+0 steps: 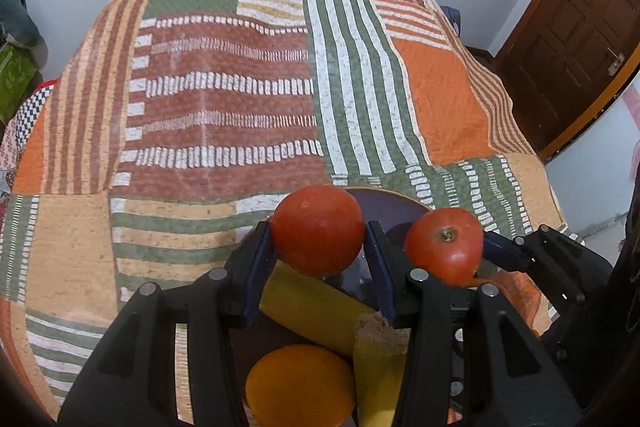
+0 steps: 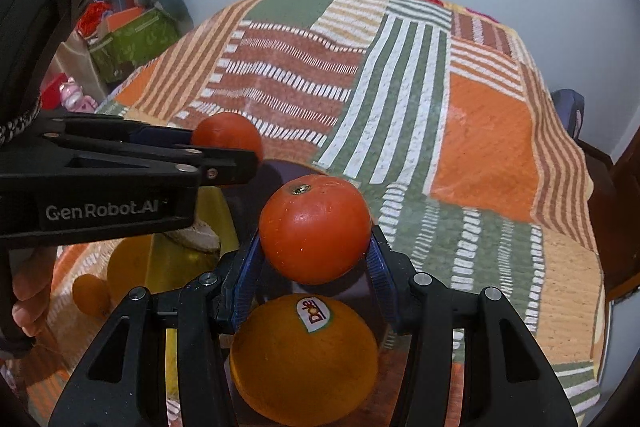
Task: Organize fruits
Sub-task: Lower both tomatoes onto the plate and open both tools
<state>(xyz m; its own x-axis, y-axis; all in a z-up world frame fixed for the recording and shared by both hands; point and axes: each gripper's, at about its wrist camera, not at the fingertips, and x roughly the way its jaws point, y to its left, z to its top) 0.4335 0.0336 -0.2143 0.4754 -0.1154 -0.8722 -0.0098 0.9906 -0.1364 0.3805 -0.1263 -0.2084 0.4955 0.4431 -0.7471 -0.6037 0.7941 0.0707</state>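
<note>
Nearest us lay an orange with a Dole sticker (image 2: 304, 359), a plain orange (image 1: 300, 391) and two bananas (image 1: 316, 311), loose on the bed. Just above them our left tongs (image 1: 318, 239) were clenched on one tomato (image 1: 318, 229), and our right tongs (image 2: 316, 247) were clenched on a second tomato (image 2: 315, 229). Both tomatoes hung side by side over a dark purple plate (image 1: 384, 207), with the quilted bedspread (image 1: 240, 107) stretching away behind. We judged the risk to be collision: the two tongs were nearly touching, so lowering together could bump one tomato loose. The smooth skins could also slip, and a dropped tomato might roll off the soft quilt.
</note>
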